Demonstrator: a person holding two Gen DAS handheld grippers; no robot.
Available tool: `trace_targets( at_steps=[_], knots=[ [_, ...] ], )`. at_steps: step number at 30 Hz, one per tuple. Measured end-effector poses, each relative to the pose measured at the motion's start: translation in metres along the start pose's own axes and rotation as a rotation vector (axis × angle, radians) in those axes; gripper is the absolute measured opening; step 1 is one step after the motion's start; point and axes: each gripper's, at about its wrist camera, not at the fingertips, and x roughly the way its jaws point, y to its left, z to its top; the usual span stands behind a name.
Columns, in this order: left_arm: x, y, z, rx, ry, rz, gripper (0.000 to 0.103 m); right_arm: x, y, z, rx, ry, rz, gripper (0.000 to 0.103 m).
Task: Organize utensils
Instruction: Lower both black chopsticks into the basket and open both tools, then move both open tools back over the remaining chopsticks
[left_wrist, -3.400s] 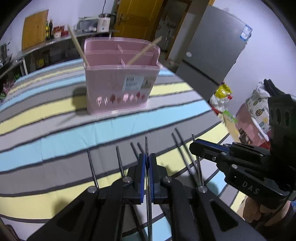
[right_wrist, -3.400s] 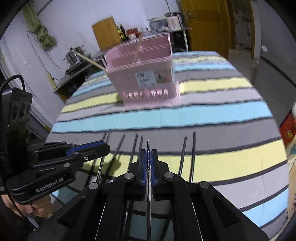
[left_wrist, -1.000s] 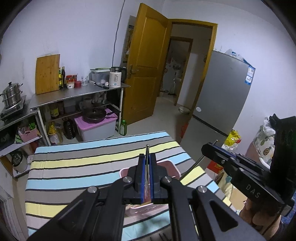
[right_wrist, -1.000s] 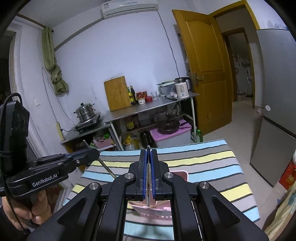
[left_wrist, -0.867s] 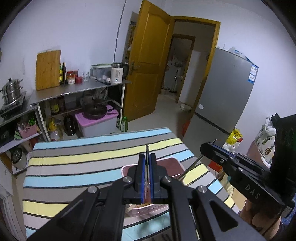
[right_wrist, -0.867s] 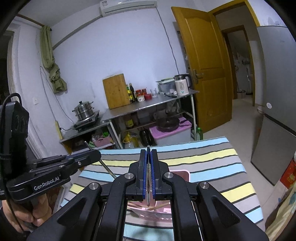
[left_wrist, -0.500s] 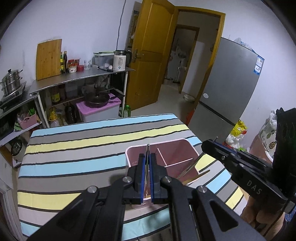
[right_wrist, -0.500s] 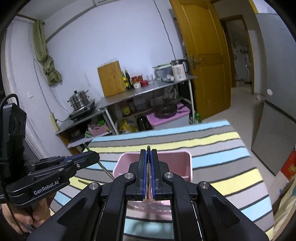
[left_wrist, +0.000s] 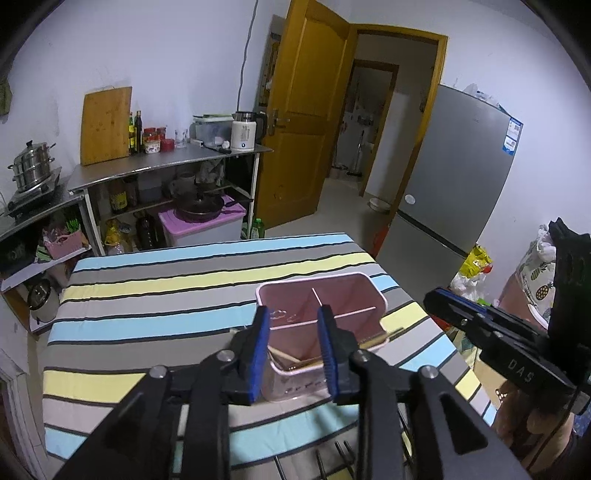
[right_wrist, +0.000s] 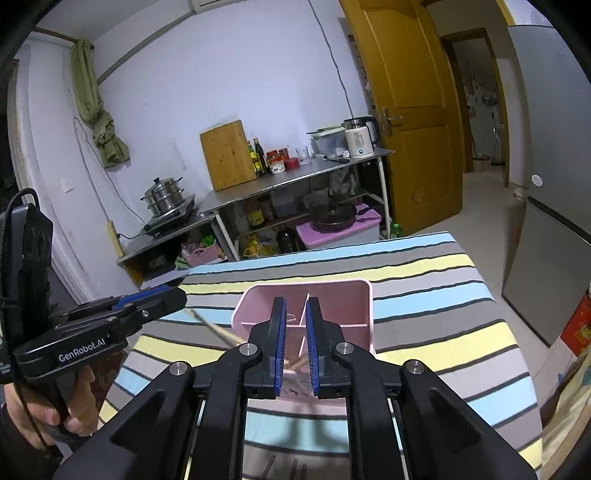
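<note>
The pink utensil holder (left_wrist: 364, 295) stands on the striped table, its compartments seen from above. Wooden chopsticks (left_wrist: 380, 335) lean over its near rim. My left gripper (left_wrist: 293, 309) hangs just above and in front of the holder. Its jaws are opening and nothing shows between the blue pads. In the right wrist view my right gripper (right_wrist: 296, 300) hovers over the same holder (right_wrist: 340, 291). Its jaws are opening by a narrow gap, and no metal chopstick is between them. A wooden chopstick (right_wrist: 216, 326) juts out to the left. Several metal chopsticks (left_wrist: 334, 456) lie on the table below.
The striped tablecloth (left_wrist: 166, 295) covers the table around the holder. A steel shelf (left_wrist: 159, 166) with bottles, a kettle and a cutting board lines the far wall. A grey fridge (left_wrist: 461, 177) stands at the right. A hand (right_wrist: 70, 410) grips the left tool's handle.
Both grippers have sunk towards the pink holder. Each was shut on a metal chopstick; both pairs of jaws have parted and the chopsticks are gone from between them.
</note>
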Motion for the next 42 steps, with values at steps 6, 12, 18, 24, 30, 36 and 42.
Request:
trace_targets(
  at_steps=[6, 12, 18, 24, 30, 36, 42],
  knots=[
    [-0.034, -0.010, -0.015, -0.004, -0.043, -0.008, 0.030, -0.040, 0.003, -0.014, -0.010, -0.028, -0.020, 0.011],
    [-0.063, -0.020, -0.045, 0.006, -0.069, -0.017, 0.030, -0.079, 0.001, -0.037, -0.006, -0.033, -0.024, 0.011],
    [-0.076, -0.026, -0.091, -0.014, -0.040, -0.035, 0.030, -0.109, -0.006, -0.069, 0.023, -0.020, -0.021, 0.011],
    [-0.081, -0.035, -0.137, -0.012, 0.011, -0.035, 0.030, -0.122, -0.006, -0.112, 0.020, 0.033, -0.031, 0.011],
    [-0.084, -0.043, -0.166, -0.016, 0.053, -0.043, 0.030, -0.128, -0.007, -0.153, 0.028, 0.097, -0.033, 0.011],
    [-0.079, -0.049, -0.183, -0.024, 0.087, -0.051, 0.030, -0.125, -0.011, -0.174, 0.041, 0.139, -0.029, 0.011],
    [-0.068, -0.051, -0.191, -0.033, 0.125, -0.050, 0.030, -0.115, -0.017, -0.181, 0.052, 0.166, -0.031, 0.011]
  ],
)
